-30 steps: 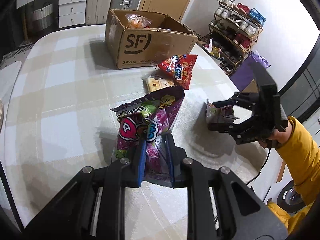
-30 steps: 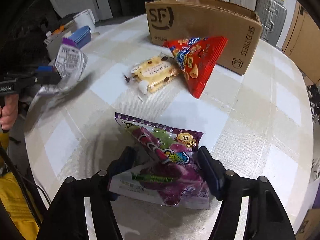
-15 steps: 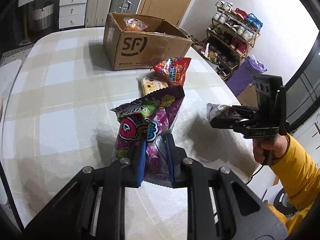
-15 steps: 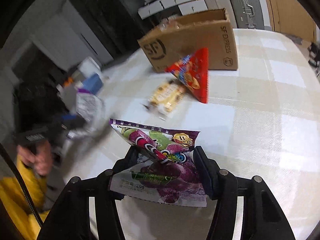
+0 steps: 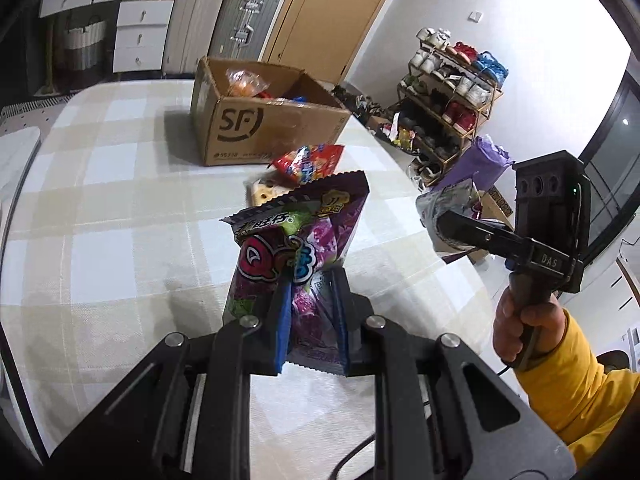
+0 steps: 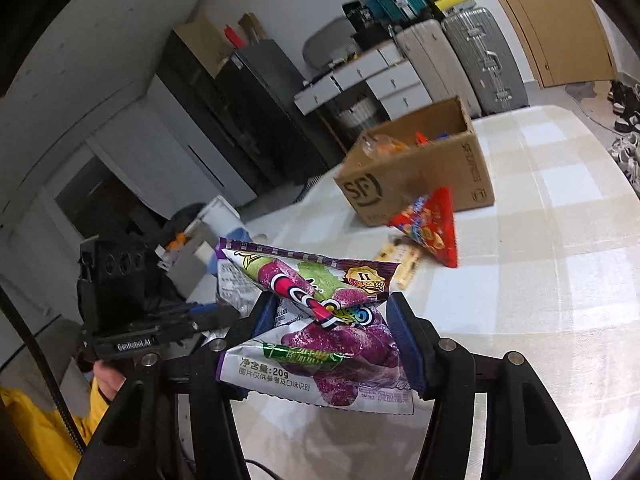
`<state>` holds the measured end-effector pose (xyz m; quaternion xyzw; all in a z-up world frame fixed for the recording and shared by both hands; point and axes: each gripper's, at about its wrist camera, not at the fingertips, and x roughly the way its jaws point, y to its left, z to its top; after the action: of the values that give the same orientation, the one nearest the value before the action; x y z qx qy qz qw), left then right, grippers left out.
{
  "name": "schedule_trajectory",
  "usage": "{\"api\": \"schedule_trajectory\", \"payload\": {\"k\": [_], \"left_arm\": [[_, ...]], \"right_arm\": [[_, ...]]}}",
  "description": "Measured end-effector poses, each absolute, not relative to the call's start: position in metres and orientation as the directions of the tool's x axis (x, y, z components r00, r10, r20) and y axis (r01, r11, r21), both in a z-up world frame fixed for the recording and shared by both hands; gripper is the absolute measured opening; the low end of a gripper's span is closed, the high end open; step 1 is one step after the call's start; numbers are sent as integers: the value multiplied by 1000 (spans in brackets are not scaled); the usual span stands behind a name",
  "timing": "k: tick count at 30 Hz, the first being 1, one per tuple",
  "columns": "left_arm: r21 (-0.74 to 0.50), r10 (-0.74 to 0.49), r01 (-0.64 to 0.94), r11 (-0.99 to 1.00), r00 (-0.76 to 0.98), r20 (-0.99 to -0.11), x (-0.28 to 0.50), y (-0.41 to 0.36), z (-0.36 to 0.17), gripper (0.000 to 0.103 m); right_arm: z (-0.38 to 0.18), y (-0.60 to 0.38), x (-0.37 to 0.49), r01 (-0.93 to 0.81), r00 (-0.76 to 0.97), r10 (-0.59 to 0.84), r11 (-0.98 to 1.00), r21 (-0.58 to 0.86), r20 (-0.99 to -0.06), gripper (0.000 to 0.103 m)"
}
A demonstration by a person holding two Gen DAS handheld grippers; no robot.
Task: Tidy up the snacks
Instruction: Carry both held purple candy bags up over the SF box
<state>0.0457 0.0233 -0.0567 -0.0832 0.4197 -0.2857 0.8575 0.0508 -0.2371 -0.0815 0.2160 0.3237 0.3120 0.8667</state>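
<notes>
My left gripper (image 5: 310, 308) is shut on a purple gummy candy bag (image 5: 298, 240) and holds it above the checked table (image 5: 120, 216). My right gripper (image 6: 330, 328) is shut on a second purple gummy bag (image 6: 320, 336), lifted off the table. The right gripper also shows in the left wrist view (image 5: 440, 220), to the right, with its bag (image 5: 448, 200). The left gripper shows in the right wrist view (image 6: 224, 312), at the left. An open SF cardboard box (image 5: 256, 120) with several snacks inside stands at the far end. A red snack bag (image 5: 310, 162) and a biscuit pack (image 5: 262, 192) lie before the box.
The box (image 6: 416, 176), red bag (image 6: 430, 228) and biscuit pack (image 6: 404, 264) also show in the right wrist view. A shoe rack (image 5: 448, 96) stands off the table's right side. Suitcases (image 5: 236, 24) and white drawers (image 5: 140, 36) line the far wall.
My right gripper has risen off the table with its purple bag and tilted up. My left gripper has lifted a little with its bag; the box looks nearer.
</notes>
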Motion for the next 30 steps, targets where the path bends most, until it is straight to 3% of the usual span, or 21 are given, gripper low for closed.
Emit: {"api": "schedule_trajectory", "payload": {"k": [12, 30], "left_arm": [[-312, -494, 393, 865, 555, -669, 7, 11, -34, 16], [-289, -514, 439, 851, 581, -631, 32, 4, 18, 16]], "right_arm": [[-104, -240, 36, -358, 597, 699, 671, 650, -392, 57], [-14, -249, 86, -441, 639, 699, 675, 592, -321, 57]]}}
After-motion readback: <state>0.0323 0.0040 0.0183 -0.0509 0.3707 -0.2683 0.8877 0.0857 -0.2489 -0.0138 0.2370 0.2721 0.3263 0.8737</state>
